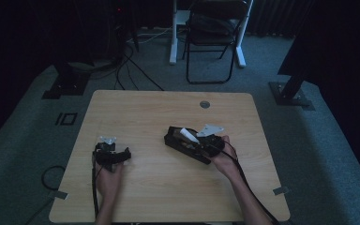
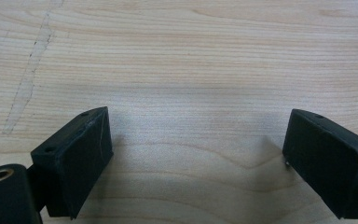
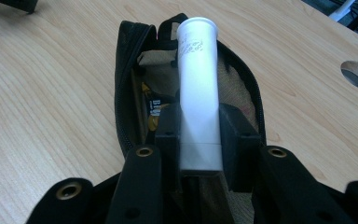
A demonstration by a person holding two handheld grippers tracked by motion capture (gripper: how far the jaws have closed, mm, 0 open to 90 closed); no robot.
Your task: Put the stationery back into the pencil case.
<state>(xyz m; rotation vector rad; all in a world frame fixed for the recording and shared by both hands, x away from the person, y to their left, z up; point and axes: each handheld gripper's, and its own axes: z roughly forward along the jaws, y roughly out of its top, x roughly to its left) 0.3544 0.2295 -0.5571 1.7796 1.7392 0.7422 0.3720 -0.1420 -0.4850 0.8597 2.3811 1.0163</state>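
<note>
Right gripper clamped on smooth white plastic tube above open black fabric pouch; light, rigid, slippery: grip mid-body. Left gripper jaws apart.

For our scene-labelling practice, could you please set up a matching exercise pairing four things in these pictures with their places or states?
Things:
1. white tube
2. black pouch
3. left gripper
4. round hole

States or places:
A. open, nothing between its fingers
B. unzipped, lying on the table
C. near the table's far edge
D. clamped in the right gripper, above the pouch's opening

Pairs: 1-D, 2-B, 3-A, 4-C
</note>
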